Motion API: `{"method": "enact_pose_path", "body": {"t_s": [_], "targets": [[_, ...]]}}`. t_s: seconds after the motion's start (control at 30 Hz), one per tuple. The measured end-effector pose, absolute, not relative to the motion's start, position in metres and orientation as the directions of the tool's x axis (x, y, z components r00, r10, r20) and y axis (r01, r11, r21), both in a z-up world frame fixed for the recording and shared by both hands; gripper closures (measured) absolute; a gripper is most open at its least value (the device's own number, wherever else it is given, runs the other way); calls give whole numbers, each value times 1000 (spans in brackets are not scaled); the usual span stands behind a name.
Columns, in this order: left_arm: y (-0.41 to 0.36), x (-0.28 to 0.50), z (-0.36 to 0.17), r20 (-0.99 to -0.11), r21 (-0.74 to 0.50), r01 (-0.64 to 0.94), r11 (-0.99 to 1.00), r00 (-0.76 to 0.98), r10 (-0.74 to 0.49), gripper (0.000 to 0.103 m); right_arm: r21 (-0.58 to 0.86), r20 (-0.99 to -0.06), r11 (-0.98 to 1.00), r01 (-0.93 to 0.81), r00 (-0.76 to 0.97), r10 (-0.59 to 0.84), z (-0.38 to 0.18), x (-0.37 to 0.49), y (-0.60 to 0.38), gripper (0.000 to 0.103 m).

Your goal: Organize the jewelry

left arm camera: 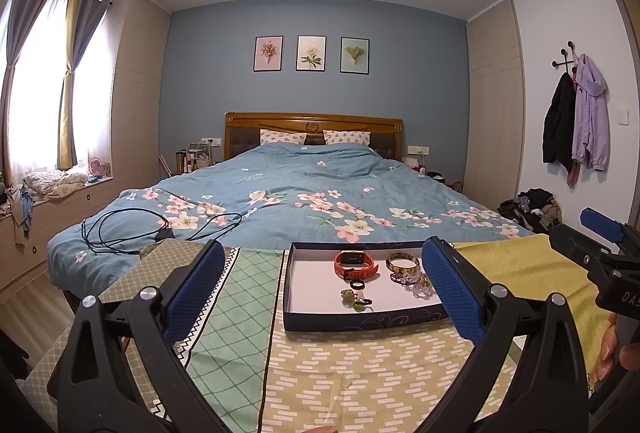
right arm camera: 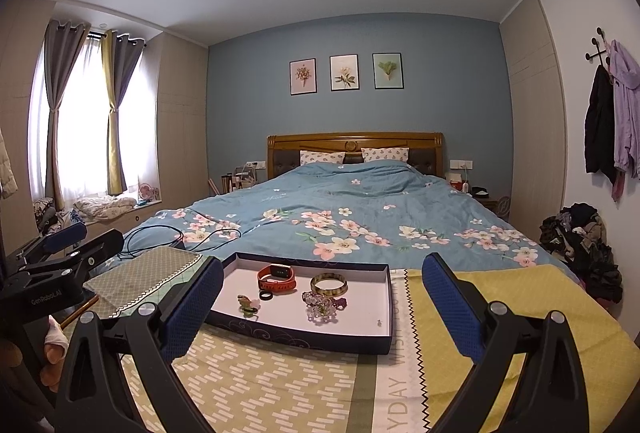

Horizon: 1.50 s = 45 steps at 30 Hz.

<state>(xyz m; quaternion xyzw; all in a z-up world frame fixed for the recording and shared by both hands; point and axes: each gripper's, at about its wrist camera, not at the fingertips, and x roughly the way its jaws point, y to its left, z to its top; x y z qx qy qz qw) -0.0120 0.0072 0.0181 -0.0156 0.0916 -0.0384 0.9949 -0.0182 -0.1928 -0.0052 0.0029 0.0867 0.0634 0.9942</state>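
A shallow dark-blue tray (left arm camera: 360,321) (right arm camera: 304,343) with a white floor lies on a patterned cloth. In it lie a red-strapped watch (left arm camera: 355,265) (right arm camera: 277,277), a brown-gold bangle (left arm camera: 403,263) (right arm camera: 329,284), a purple-clear bead bracelet (left arm camera: 412,280) (right arm camera: 322,305), a small black ring (left arm camera: 357,284) (right arm camera: 266,295) and small green rings (left arm camera: 356,300) (right arm camera: 248,305). My left gripper (left arm camera: 320,285) is open and empty, just before the tray. My right gripper (right arm camera: 322,303) is open and empty, also near the tray. Each gripper shows at the edge of the other's view.
The patterned cloth (left arm camera: 340,373) covers a table at the foot of a bed with a blue floral duvet (left arm camera: 304,193). Black cables (left arm camera: 132,233) lie on the bed's left corner. A clothes pile (right arm camera: 580,245) sits on the floor at right.
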Motion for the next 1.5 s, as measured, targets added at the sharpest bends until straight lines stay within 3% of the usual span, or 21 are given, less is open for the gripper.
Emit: {"method": "enact_pose_path", "body": {"t_s": [1.5], "targets": [[3,-6,15,-176,-41,74,996,981,-80,6,26,-162,992,-121,979,124,-6,-19,-194,7]]}}
